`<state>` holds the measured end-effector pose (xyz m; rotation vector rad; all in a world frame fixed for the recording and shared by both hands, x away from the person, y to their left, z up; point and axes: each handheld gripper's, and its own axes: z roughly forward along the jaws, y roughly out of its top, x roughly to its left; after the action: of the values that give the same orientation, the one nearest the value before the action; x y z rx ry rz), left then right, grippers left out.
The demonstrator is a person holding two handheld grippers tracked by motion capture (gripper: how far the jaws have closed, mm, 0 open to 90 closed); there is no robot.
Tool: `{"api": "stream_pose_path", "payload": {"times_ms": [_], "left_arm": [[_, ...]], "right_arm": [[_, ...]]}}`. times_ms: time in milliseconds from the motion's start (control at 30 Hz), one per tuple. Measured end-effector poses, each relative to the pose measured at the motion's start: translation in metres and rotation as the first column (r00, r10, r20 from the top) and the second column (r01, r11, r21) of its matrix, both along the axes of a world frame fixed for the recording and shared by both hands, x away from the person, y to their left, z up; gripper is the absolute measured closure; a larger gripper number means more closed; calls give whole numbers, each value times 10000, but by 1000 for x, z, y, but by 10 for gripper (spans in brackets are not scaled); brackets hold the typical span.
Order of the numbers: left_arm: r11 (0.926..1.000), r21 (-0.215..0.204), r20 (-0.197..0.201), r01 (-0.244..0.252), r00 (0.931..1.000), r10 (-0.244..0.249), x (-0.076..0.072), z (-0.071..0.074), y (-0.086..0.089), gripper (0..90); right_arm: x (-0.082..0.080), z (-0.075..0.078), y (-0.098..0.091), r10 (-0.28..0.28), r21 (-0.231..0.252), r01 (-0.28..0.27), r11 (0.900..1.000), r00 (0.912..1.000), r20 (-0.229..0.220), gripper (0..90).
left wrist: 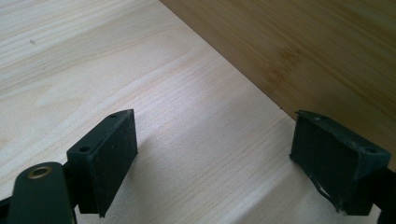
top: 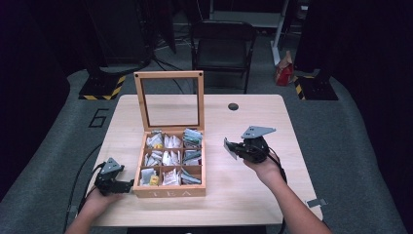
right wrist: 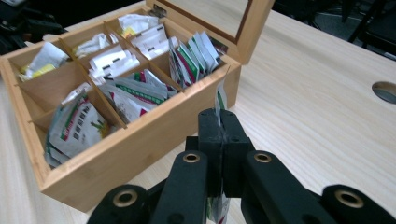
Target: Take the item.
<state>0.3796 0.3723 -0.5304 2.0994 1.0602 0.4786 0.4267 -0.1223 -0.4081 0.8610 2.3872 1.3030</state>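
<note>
— Where's the tea packet right now?

— Pinched edge-on in my right gripper. The jaws are closed flat on it, and it stands up out of the pads with its long axis running along them. It hangs above the tabletop, off the right side of the tea box.

— And which way does the box lie from those jaws?

— In the right gripper view it sits ahead and to the left, lid propped upright at the back, with the nearest wall just beyond the packet's tip. The closest compartment is the one with green-and-white packets standing on edge. I'd judge any placing move turns on swinging leftward over that wall while keeping the packet's flat faces parallel to the dividers.

— Your left hand?

— My left gripper rests by the box's front left corner, jaws spread wide with nothing between them, only bare wood, the box's side wall just beside one pad. It's nearer the box, though the right is the one carrying.
</note>
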Motion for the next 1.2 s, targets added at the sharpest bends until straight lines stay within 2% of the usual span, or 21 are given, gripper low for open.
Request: {"api": "stream_pose_path", "payload": {"times_ms": [167,500,1000,1200], "left_arm": [[10000,-12,2,-7,10000,7,0,0,0,141],[10000,-4,9,-6,10000,6,0,0,0,141],[10000,-1,-1,-1,10000,1,0,0,0,141],[10000,-3,3,-2,10000,2,0,0,0,141]], "right_arm": [[-1,-13,-4,-144,-171,142,9998,9999,-94,896],[-4,-35,-11,-374,-168,368,9992,9987,-346,896],[-6,-48,-22,-786,-443,775,9960,9966,-233,895],[-6,-51,-24,-915,-406,904,9951,9955,-262,895]]}}
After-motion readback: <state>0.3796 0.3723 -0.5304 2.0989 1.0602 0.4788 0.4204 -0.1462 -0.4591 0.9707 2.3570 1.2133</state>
